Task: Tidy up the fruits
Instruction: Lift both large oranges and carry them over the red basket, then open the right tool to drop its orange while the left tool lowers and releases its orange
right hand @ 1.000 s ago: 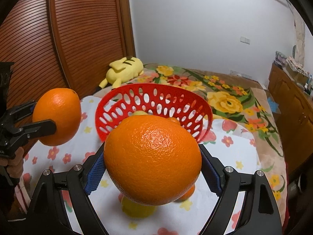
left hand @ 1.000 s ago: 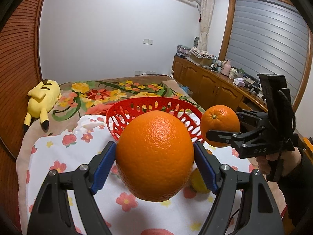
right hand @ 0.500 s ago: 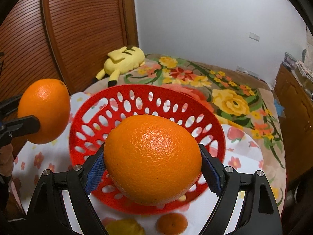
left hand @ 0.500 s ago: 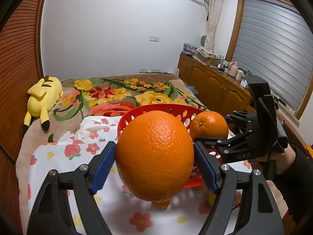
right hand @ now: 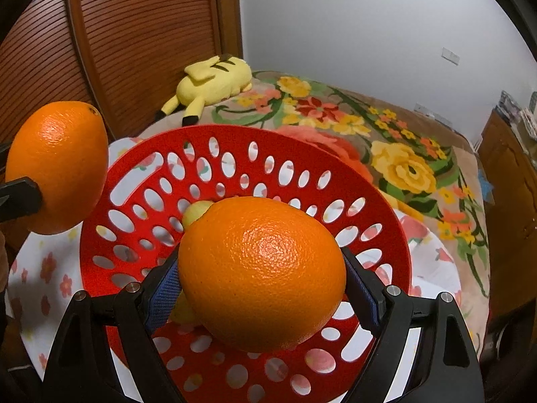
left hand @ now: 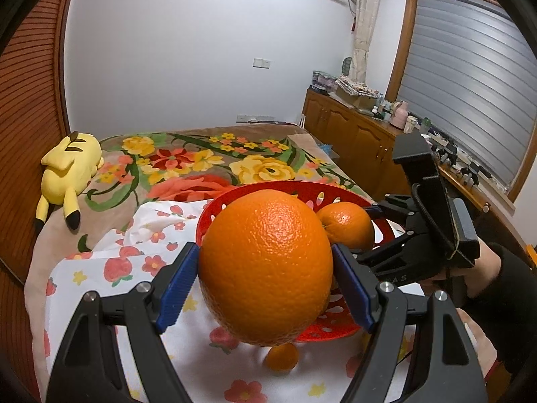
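My right gripper (right hand: 261, 278), clamping an orange (right hand: 261, 273), hangs over the red basket (right hand: 134, 201) at frame centre; my left gripper (left hand: 265, 275), clamping another orange (left hand: 265, 272), sits outside its rim.

Both oranges were bright, evenly orange with a pebbled skin: the left orange (left hand: 265, 265) and the right orange (right hand: 261, 273). The left gripper (left hand: 265, 288) and the right gripper (right hand: 261, 288) were black, each with ribbed blue pads (left hand: 176, 288) and silver screw heads. The basket (right hand: 235, 174) was vivid red, pierced all over with oval holes, and a pale yellow fruit (right hand: 196, 211) showed inside it. The cloth (left hand: 134, 268) was white, printed with small red and yellow flowers. The blanket (left hand: 208, 161) was tan with large yellow and red blooms and green leaves. The plush toy (left hand: 67, 168) was yellow with black-tipped ears. A small orange fruit (left hand: 282, 357) lay on the cloth.
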Available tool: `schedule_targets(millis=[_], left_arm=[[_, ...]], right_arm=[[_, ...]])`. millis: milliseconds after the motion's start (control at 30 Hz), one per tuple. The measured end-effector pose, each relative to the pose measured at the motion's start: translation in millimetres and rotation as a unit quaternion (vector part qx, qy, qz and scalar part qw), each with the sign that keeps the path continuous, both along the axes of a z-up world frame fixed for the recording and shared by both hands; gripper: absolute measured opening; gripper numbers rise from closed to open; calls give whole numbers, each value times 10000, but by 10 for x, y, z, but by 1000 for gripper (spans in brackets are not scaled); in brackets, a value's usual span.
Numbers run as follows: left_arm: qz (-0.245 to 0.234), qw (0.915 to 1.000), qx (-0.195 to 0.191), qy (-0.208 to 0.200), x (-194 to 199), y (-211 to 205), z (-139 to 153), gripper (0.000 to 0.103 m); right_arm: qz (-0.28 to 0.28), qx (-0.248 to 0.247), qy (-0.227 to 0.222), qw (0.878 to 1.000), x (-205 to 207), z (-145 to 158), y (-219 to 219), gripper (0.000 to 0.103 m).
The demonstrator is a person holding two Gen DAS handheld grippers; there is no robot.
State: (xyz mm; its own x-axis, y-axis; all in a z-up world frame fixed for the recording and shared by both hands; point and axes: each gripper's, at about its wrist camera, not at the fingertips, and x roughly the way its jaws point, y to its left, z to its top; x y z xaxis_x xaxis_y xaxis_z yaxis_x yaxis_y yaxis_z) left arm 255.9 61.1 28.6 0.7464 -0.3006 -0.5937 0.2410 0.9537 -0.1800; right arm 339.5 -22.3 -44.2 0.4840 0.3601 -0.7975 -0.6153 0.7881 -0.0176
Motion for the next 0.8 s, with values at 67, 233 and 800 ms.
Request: schedule_targets(millis=[67, 233, 800], left_arm=[[-14, 10000, -4, 20, 21, -10, -11, 79], [-3, 10000, 2, 65, 49, -15, -45, 79], [9, 9999, 5, 140, 105, -46, -125, 79]], right_arm=[[40, -66, 20, 10000, 6, -24, 35, 88], [36, -155, 20, 9999, 13, -44, 66, 88], [-47, -136, 32, 9999, 122, -96, 111, 89]])
